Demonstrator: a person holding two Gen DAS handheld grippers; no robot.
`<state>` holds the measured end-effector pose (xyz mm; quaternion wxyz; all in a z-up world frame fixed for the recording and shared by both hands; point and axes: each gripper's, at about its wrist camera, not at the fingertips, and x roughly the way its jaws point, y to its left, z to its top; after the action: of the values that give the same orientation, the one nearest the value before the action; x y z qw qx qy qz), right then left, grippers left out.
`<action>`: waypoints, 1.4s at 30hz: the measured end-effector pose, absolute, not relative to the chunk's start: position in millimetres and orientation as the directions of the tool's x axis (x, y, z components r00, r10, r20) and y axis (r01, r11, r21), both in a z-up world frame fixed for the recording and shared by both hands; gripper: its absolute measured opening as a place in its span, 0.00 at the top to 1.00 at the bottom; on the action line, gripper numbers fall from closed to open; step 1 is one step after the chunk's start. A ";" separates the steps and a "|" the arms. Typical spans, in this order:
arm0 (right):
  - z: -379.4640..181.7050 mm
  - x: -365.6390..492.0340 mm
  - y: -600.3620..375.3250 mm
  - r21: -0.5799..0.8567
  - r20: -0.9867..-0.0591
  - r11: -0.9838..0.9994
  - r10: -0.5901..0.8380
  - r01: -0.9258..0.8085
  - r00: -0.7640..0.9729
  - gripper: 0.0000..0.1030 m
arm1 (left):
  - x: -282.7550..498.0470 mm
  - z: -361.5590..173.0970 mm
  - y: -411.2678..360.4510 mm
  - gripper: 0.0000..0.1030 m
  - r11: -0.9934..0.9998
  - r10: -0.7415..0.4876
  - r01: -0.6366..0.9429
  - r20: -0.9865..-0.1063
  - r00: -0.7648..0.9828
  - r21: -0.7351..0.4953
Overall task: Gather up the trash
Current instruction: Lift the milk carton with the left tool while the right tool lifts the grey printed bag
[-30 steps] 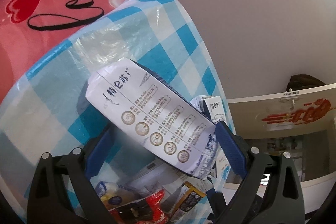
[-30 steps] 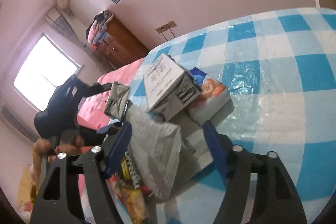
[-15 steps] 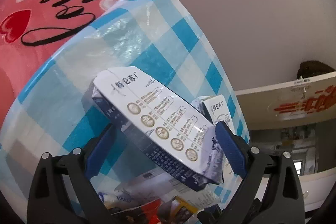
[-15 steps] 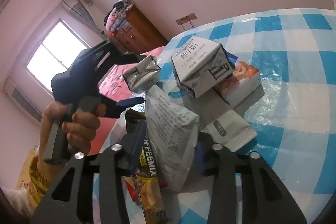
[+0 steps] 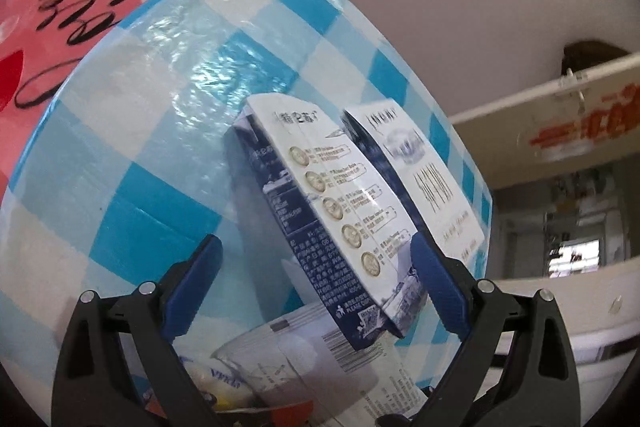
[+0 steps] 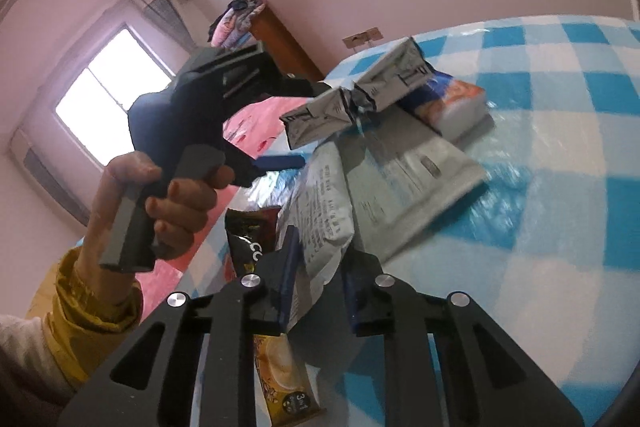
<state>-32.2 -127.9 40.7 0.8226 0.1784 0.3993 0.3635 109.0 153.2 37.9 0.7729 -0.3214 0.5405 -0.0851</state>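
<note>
Right gripper clamped on the lower end of a grey printed foil pouch, lying on the blue-and-white checked plastic tablecloth among other trash. Best lifted straight and slow, since that pouch overlaps a flat grey printed wrapper and a yellow coffee-mix sachet; dragging sideways likely to scatter both.

Left gripper spread wide, nothing pinched, one blue pad just touching or near the white-and-navy milk carton — hard to say which. A second similar carton just behind. Worth centring on the nearer carton before squeezing, gripping across its narrow faces so it cannot twist out.
</note>
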 end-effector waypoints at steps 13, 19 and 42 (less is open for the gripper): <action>41.9 -78.2 -214.2 0.578 -0.540 0.772 0.605 -0.264 0.585 0.82 | 79.5 61.8 128.0 0.08 0.831 -0.440 -0.152 -0.801 0.405 -0.534; 46.2 -91.0 -212.0 0.527 -0.561 0.789 0.601 -0.314 0.569 0.77 | 78.2 52.9 124.6 0.08 0.829 -0.426 -0.190 -0.815 0.392 -0.525; 52.9 -52.1 -138.0 0.140 -0.714 0.872 0.417 -0.468 0.562 0.08 | 69.0 56.0 125.9 0.30 0.885 -0.372 -0.098 -0.819 0.436 -0.454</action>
<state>-52.1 -138.0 52.9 0.8832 -0.0325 0.3951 0.2505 69.0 125.9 56.0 0.8171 -0.2242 0.5245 -0.0839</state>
